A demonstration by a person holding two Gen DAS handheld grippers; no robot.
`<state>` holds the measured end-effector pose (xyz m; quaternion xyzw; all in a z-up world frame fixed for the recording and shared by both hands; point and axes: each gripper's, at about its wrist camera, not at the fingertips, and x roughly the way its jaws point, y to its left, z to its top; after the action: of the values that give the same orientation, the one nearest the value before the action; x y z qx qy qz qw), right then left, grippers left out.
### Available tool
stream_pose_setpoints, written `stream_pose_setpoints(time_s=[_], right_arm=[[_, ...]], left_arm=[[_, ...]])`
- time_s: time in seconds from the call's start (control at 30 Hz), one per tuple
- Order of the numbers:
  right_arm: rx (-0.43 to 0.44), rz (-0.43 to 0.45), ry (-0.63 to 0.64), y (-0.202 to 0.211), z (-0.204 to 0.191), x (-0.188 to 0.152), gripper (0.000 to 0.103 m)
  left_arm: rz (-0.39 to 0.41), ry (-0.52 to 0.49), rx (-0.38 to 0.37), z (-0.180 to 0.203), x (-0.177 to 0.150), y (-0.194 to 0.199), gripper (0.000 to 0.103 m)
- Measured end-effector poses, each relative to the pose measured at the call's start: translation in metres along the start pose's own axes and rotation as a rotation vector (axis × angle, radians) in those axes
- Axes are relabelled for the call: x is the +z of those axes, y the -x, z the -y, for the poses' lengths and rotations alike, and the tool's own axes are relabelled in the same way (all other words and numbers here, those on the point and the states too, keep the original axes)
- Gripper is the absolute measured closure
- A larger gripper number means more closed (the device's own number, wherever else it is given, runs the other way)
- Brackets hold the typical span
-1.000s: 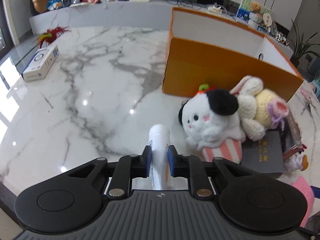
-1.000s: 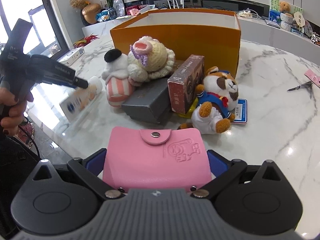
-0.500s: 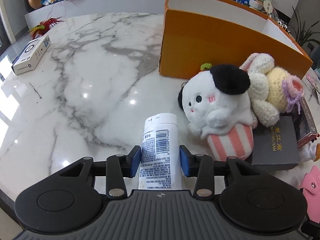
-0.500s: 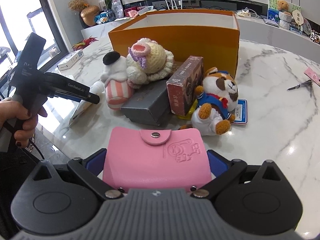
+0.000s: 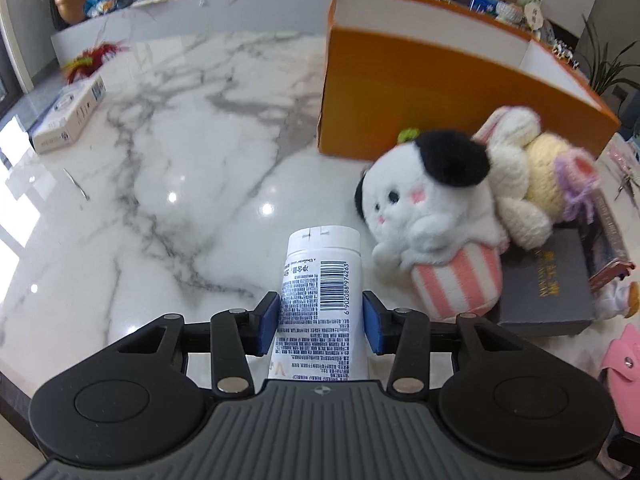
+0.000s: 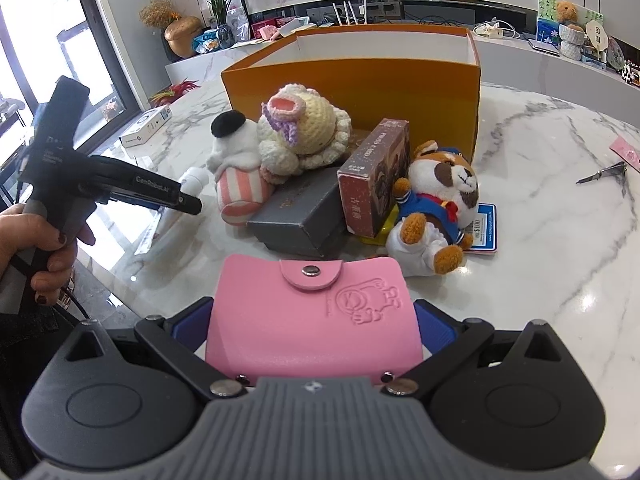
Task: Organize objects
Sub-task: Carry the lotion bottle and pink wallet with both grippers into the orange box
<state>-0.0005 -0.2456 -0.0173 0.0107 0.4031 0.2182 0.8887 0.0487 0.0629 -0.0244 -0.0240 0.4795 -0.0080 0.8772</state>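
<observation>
My left gripper (image 5: 320,322) is shut on a white tube (image 5: 320,280) with a barcode label, its blue pads against the tube's two sides and the cap pointing away. From the right wrist view, the left gripper (image 6: 188,204) slants down and the tube (image 6: 192,178) reaches the marble just left of the striped-cup plush (image 6: 236,160). My right gripper (image 6: 314,320) is shut on a pink snap wallet (image 6: 316,320), held above the near table edge. An open orange box (image 5: 440,92) stands behind the pile.
A crochet doll (image 6: 308,128), grey box (image 6: 304,216), brown box (image 6: 372,180), dog plush (image 6: 440,196) and blue card (image 6: 484,228) crowd the front of the orange box (image 6: 360,80). A white carton (image 5: 68,116) lies far left. Scissors (image 6: 604,172) lie far right.
The left gripper came down with the tube to the table beside the striped plush. The tube, seen edge-on before, now shows its broad label side between wider-set pads. The right gripper kept still.
</observation>
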Motion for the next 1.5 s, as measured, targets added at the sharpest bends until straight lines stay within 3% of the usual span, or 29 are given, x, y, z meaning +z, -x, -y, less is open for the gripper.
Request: stream_pose_setpoints(time_s=[0.23, 0.43, 0.53, 0.63, 0.83, 1.03, 1.2, 1.33, 1.5], right_arm=[[0.036, 0.02, 0.004, 0.015, -0.006, 0.003, 0.001], [0.102, 0.117, -0.039, 0.041, -0.007, 0.028, 0.001], [0.124, 0.173, -0.066, 0.047, -0.002, 0.059, 0.001], [0.09, 0.22, -0.041, 0.044, 0.001, 0.104, 0.001], [0.001, 0.292, -0.089, -0.008, 0.026, 0.196, 0.001], [-0.119, 0.178, -0.062, -0.089, 0.047, 0.232, 0.001], [-0.181, 0.056, -0.024, -0.139, 0.054, 0.234, 0.001], [-0.231, 0.004, 0.001, -0.157, 0.056, 0.233, 0.001], [-0.251, -0.023, -0.011, -0.16, 0.055, 0.238, 0.001]], left_arm=[[0.069, -0.005, -0.04, 0.005, 0.005, 0.032, 0.053], [0.152, -0.026, -0.091, 0.02, 0.033, 0.065, 0.053], [0.186, -0.024, -0.117, 0.028, 0.068, 0.073, 0.053], [0.217, -0.022, -0.131, 0.037, 0.114, 0.068, 0.052], [0.21, 0.011, -0.174, 0.052, 0.192, 0.018, 0.052], [0.129, 0.006, -0.168, 0.063, 0.228, -0.047, 0.052], [0.024, -0.03, -0.136, 0.076, 0.229, -0.092, 0.052], [-0.039, -0.055, -0.139, 0.083, 0.224, -0.112, 0.052], [-0.076, -0.099, -0.086, 0.092, 0.218, -0.119, 0.052]])
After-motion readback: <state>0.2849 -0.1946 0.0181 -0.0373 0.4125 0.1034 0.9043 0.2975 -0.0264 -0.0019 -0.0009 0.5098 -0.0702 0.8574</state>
